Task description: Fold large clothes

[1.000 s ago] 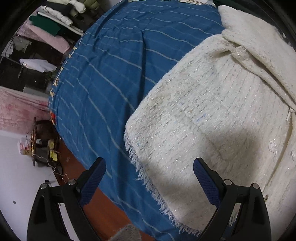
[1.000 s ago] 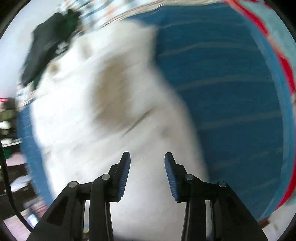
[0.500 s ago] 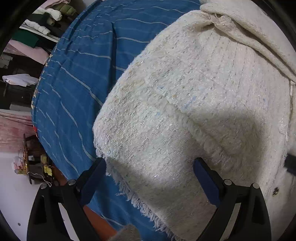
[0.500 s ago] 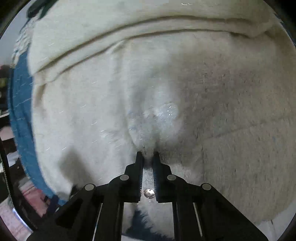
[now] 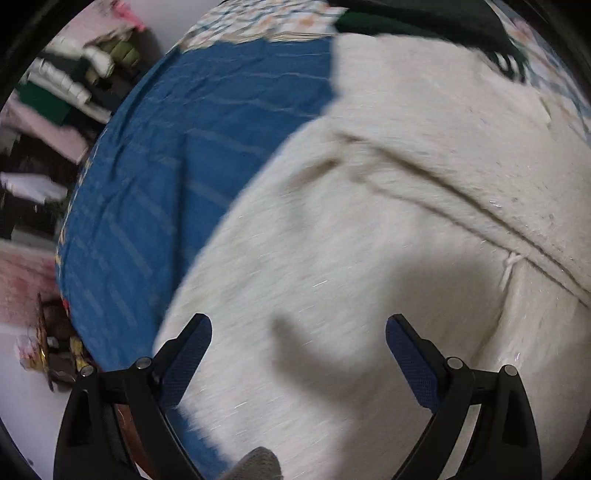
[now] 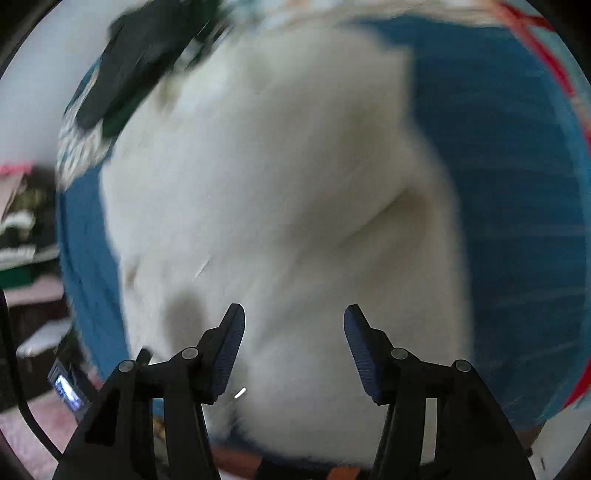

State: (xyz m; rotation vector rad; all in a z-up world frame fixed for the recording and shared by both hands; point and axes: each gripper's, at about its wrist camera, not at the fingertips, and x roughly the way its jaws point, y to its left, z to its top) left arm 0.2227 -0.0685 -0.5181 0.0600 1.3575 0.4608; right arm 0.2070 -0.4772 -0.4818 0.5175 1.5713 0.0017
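A large cream knitted garment (image 5: 388, 221) lies on a blue striped bedspread (image 5: 177, 155), with a folded layer running as a ridge across its upper right. It also fills the middle of the blurred right wrist view (image 6: 280, 192). My left gripper (image 5: 298, 334) is open and empty, held above the garment's near part. My right gripper (image 6: 294, 325) is open and empty above the garment's near edge.
A dark garment (image 5: 424, 18) lies at the far end of the bed, also in the right wrist view (image 6: 136, 62). Shelves with stacked clothes (image 5: 62, 88) stand left of the bed. The bed's blue cover (image 6: 517, 184) extends right of the garment.
My right gripper, shut on the garment half a second ago, has opened and pulled back. My left gripper has shifted over the garment, staying open. Both views are motion-blurred.
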